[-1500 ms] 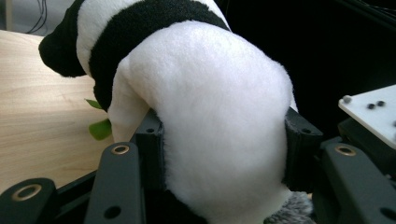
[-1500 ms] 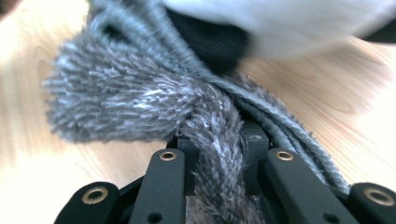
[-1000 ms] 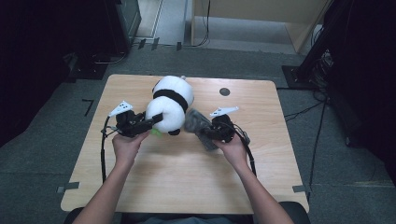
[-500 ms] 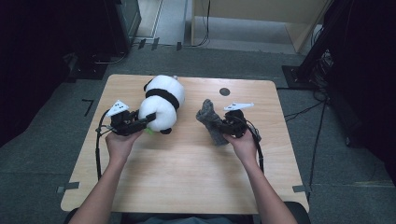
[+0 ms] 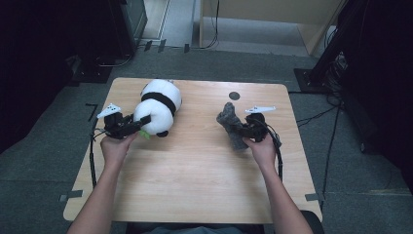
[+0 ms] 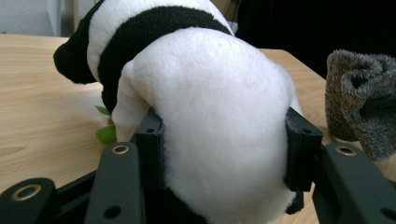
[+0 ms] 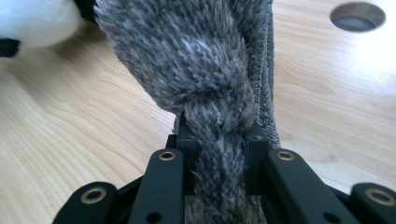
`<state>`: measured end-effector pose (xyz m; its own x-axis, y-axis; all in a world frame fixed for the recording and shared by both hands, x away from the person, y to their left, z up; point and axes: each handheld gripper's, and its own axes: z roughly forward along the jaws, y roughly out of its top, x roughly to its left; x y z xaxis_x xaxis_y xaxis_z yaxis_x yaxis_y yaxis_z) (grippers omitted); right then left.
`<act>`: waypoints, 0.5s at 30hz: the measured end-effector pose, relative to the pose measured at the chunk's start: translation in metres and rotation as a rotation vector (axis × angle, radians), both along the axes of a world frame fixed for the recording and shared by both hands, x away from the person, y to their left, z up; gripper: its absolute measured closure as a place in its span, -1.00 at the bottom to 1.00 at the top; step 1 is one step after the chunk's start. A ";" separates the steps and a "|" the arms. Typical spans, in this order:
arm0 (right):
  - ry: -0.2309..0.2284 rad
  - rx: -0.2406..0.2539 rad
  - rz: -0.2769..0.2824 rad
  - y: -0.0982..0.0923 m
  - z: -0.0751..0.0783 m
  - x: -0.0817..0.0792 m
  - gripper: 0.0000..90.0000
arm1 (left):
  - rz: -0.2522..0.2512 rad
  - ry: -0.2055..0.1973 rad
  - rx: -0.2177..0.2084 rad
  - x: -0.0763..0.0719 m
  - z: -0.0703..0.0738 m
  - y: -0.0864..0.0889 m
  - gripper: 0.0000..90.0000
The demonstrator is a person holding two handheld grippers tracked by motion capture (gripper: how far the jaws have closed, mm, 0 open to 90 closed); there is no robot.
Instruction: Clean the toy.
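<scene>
- Pale wood table (image 5: 195,185), with a small dark round hole (image 5: 234,95) near the far edge.
- White-and-black plush panda (image 5: 157,106) lying on the left half of the table, head toward the far side, rump toward the person.
- Left gripper (image 5: 139,122) at the panda's near end, held in the left hand (image 5: 116,147); jaws part-way closed and pressed into the white rump from both sides, plush bulging between the pads.
- Same grip seen close in the left gripper view: panda (image 6: 205,107) squeezed between the two black jaws, black band across the back farther off.
- Small green scrap (image 6: 106,133) beside the panda's underside, resting on the wood; seen in the high view just by the left gripper.
- Fuzzy grey sock (image 5: 231,125) on the right half of the table, well apart from the panda, one end rising from the wood.
- Right gripper (image 5: 238,129) held in the right hand (image 5: 262,148), jaws drawn nearly together and pinching a bunched fold of the sock.
- In the right gripper view, sock (image 7: 205,70) twisted into a narrow neck between the pads, then flaring wide beyond them.
- Grey three-cornered plates atop both grippers, cables trailing back toward the person.
</scene>
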<state>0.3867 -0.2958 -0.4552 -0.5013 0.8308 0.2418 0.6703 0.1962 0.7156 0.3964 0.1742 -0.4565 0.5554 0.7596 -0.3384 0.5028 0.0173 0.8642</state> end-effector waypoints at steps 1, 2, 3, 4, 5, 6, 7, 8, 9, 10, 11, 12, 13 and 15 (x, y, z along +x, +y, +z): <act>0.003 0.001 -0.007 -0.002 -0.002 0.001 0.67 | 0.000 0.001 0.001 0.001 -0.001 0.002 0.02; 0.007 0.003 -0.016 -0.004 -0.003 0.002 0.66 | -0.004 0.005 -0.003 0.002 -0.003 0.003 0.01; 0.010 0.009 -0.026 -0.006 -0.005 0.003 0.65 | -0.010 0.010 -0.002 0.003 -0.005 0.004 0.00; 0.012 0.014 -0.039 -0.008 -0.007 0.004 0.64 | -0.012 0.011 0.014 0.004 -0.007 0.004 -0.01; 0.010 0.016 -0.049 -0.009 -0.009 0.005 0.64 | -0.015 0.012 0.017 0.005 -0.008 0.004 -0.01; 0.003 0.011 -0.054 -0.009 -0.011 0.005 0.64 | -0.020 0.017 0.018 0.006 -0.009 0.004 -0.02; 0.006 0.006 -0.058 -0.009 -0.014 0.006 0.63 | -0.024 0.016 0.023 0.007 -0.010 0.004 -0.03; 0.010 0.003 -0.058 -0.009 -0.016 0.007 0.62 | -0.030 0.020 0.030 0.007 -0.012 0.004 -0.05; 0.008 -0.007 -0.058 -0.009 -0.018 0.008 0.61 | -0.034 0.018 0.040 0.008 -0.013 0.004 -0.06; 0.005 -0.013 -0.059 -0.008 -0.019 0.008 0.59 | -0.037 0.019 0.049 0.008 -0.015 0.003 -0.08; 0.001 -0.017 -0.058 -0.008 -0.021 0.009 0.58 | -0.043 0.020 0.064 0.009 -0.015 0.002 -0.10; 0.001 -0.023 -0.060 -0.008 -0.022 0.010 0.58 | -0.045 0.020 0.073 0.009 -0.016 0.002 -0.11; -0.007 -0.028 -0.060 -0.008 -0.024 0.011 0.56 | -0.048 0.021 0.076 0.009 -0.017 0.001 -0.13; 0.003 -0.027 -0.066 -0.009 -0.027 0.013 0.54 | -0.052 0.037 0.073 0.011 -0.019 0.001 -0.19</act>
<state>0.3994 -0.3046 -0.4818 -0.4448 0.8682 0.2201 0.6846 0.1711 0.7085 0.4074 0.1755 -0.4759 0.5830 0.7534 -0.3041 0.5333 -0.0725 0.8428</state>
